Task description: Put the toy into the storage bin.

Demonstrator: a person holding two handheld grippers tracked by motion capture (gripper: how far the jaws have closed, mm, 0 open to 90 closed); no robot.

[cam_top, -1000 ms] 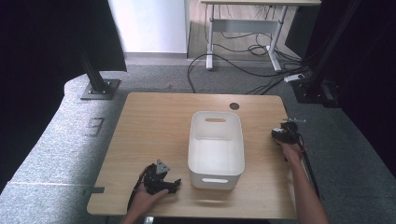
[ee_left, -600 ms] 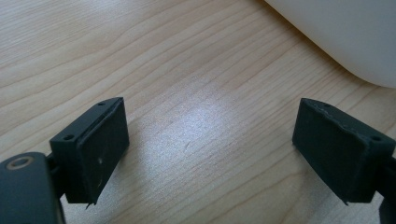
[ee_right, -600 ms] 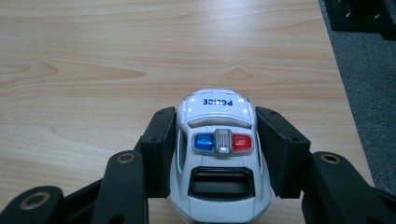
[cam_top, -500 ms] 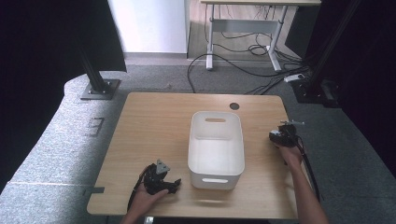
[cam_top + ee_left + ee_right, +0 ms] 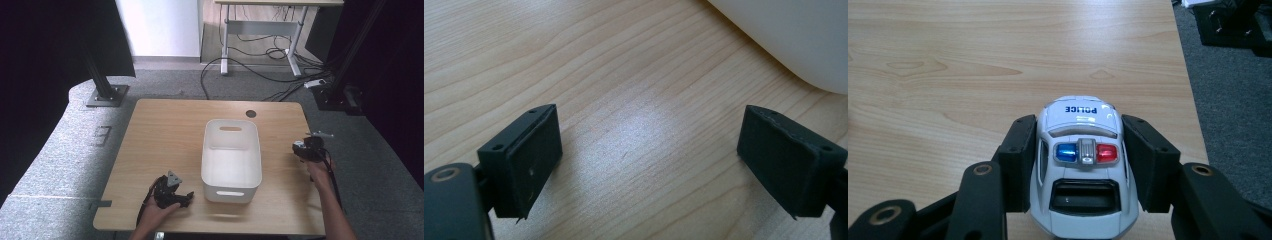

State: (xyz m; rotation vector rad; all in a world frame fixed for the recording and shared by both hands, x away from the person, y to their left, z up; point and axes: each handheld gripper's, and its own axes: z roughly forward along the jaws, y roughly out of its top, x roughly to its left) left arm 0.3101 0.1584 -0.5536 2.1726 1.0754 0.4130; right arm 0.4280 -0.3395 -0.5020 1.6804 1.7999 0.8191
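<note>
Police car (image 5: 1083,170), a white toy with a blue and red roof light bar and "POLICE" lettered on its hood, sits clamped between the two black jaws of the right gripper (image 5: 1083,165), one jaw against each flank. Its shell is glossy moulded plastic, rounded at the nose. It hangs above bare wood near the table's right edge, with grey carpet (image 5: 1233,100) beyond.

From the high view the right gripper (image 5: 306,149) is at the right side of the table (image 5: 165,135), apart from the bin (image 5: 231,152); the car is too small to make out from there.

Left gripper (image 5: 649,155): jaws set wide apart, nothing between them, flat black pads (image 5: 529,155) with small screw holes. Beneath them lies pale wood with fine grain and a dull glare patch. A curved white wall of the bin (image 5: 794,35) crosses the upper right corner of that view.

High view places the left gripper (image 5: 172,192) near the front edge, just left of the bin's near corner, a hand (image 5: 157,212) behind it.

Bin: white plastic, rectangular with rounded corners, a slot handle at each end, standing at mid-table. Its interior shows only its own white floor.

Table: light wood top, a dark round grommet (image 5: 250,113) near the far edge.
</note>
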